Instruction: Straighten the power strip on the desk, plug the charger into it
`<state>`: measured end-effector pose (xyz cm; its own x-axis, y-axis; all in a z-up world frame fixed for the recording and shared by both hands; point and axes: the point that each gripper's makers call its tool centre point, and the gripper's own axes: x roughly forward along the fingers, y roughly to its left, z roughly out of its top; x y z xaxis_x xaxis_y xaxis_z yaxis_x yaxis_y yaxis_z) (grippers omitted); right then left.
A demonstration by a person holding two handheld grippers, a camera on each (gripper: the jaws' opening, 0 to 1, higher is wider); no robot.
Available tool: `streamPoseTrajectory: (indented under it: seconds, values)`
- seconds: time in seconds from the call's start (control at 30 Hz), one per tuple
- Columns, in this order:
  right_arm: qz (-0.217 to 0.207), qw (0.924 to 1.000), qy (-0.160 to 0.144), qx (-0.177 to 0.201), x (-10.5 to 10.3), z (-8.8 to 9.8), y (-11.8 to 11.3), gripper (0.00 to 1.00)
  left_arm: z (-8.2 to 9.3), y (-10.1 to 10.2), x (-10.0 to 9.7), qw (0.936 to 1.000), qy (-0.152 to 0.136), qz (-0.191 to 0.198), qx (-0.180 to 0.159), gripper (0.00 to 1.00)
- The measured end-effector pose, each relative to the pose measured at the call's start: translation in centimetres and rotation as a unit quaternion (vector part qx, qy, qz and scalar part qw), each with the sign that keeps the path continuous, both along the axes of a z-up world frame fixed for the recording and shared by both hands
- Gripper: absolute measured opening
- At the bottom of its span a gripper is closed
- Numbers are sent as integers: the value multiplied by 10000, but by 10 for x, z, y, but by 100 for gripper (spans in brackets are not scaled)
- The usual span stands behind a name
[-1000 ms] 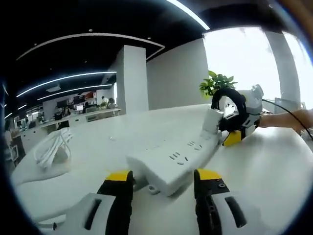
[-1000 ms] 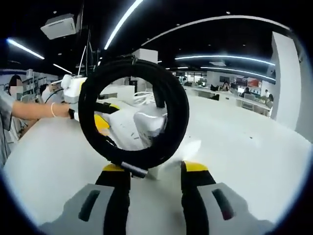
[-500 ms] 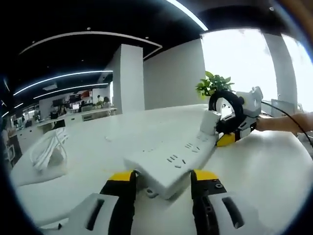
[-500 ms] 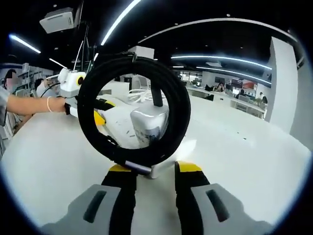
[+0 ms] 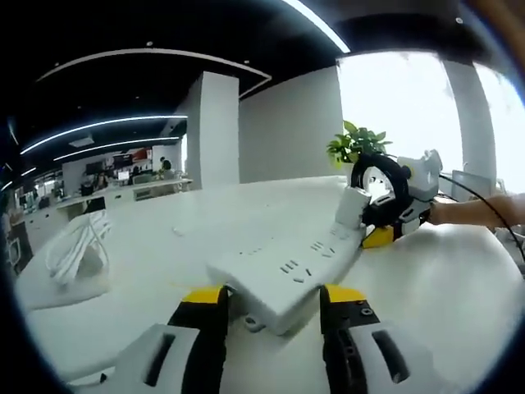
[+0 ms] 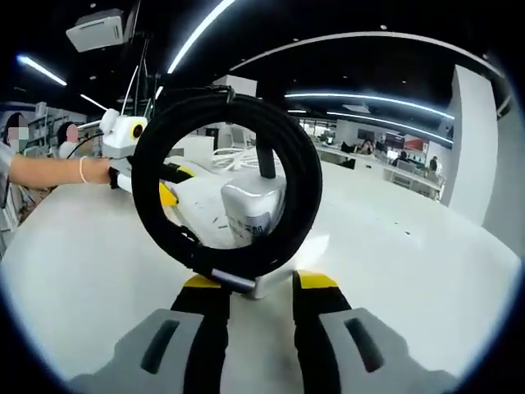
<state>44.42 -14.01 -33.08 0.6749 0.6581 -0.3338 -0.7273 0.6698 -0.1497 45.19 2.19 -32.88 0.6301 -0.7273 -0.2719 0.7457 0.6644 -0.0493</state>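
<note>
The long white plastic power strip (image 5: 287, 275) lies flat on the big white desk (image 5: 148, 271), running from the near middle away to the far right in the left gripper view. Its near end sits between the two yellow-tipped jaws of the left gripper (image 5: 273, 297), which press on its sides and grip it. At its far end stands the small white boxy charger (image 5: 351, 209), touching the top of the strip; it is hard to see if its pins are all the way in. In the right gripper view the white charger (image 6: 253, 212) is just past the yellow-tipped right gripper (image 6: 254, 283), whose jaws are closed tight on its bottom edge. A thick black cable wound into a round coil (image 6: 225, 189) stands up around the charger like a ring. Behind it the strip (image 6: 201, 209) stretches away to the far left, where a person's hand (image 6: 94, 171) holds the other gripper. Far left on the desk, in the left gripper view, lies a loose bundle of white cord (image 5: 74, 250). A green leafy plant (image 5: 354, 141) stands far behind the charger.
</note>
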Motion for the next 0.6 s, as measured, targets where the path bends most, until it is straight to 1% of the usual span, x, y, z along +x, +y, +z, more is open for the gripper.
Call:
streamPoseTrajectory:
  seconds: [0.27, 0.33, 0.47, 0.53, 0.6]
  values:
    - [-38, 10000, 5, -39, -1, 0, -3, 27, 1, -1, 10, 10000, 34, -80, -47, 45]
    - [-56, 10000, 13, -63, -1, 0, -3, 27, 2, -3, 6, 9999, 33, -110, -48, 45]
    - [-90, 9999, 25, -84, -2, -1, -7, 27, 2, -6, 8, 9999, 40, -159, -50, 45]
    - [-102, 9999, 19, -92, -3, 0, -8, 27, 3, -8, 3, 9998, 30, -177, -59, 45]
    - [-117, 9999, 24, -99, -4, 0, -9, 27, 3, -10, -5, 9998, 19, -187, -68, 45]
